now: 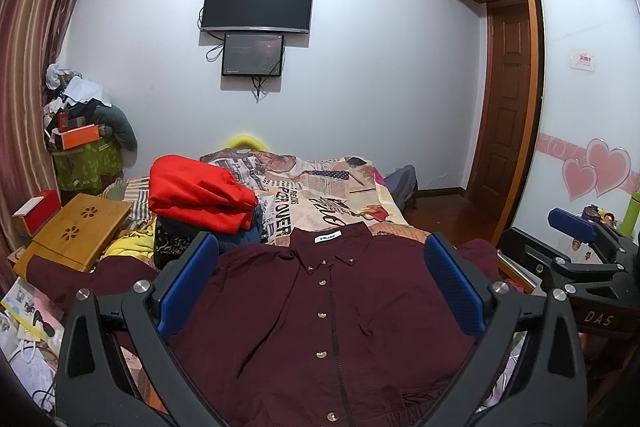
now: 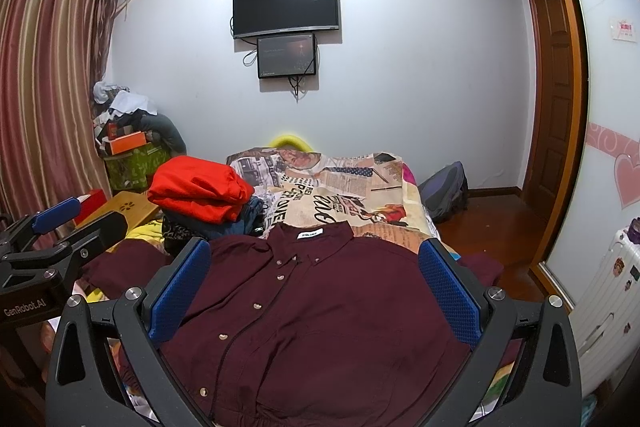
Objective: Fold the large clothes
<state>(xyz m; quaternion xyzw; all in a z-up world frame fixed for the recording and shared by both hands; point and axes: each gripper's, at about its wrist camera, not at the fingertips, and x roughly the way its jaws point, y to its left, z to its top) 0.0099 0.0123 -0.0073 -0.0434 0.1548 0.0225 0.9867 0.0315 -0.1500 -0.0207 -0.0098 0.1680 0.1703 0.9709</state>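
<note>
The left gripper [image 1: 320, 287] is spread wide with nothing between its blue pads [image 1: 188, 283], hovering above the chest of a maroon button-up shirt [image 1: 320, 327]. The right gripper [image 2: 316, 291] is likewise released and holding nothing, poised over the same shirt from slightly further right; each gripper shows at the edge of the other's view, only partly in frame. The shirt lies flat, front up and buttoned, on the near part of a bed [image 1: 340, 195], collar toward the far wall, with a white neck label whose print is too small to read. Its hem runs off the bottom of both views, and its sleeves spread to either side, partly hidden behind the gripper frames. Just beyond the collar on the left sits a stack of folded clothes [image 1: 200, 199] with a red garment on top; the darker pieces beneath are hard to tell apart. The newsprint-patterned bedspread [image 2: 340, 195] covers the remainder of the bed.
</note>
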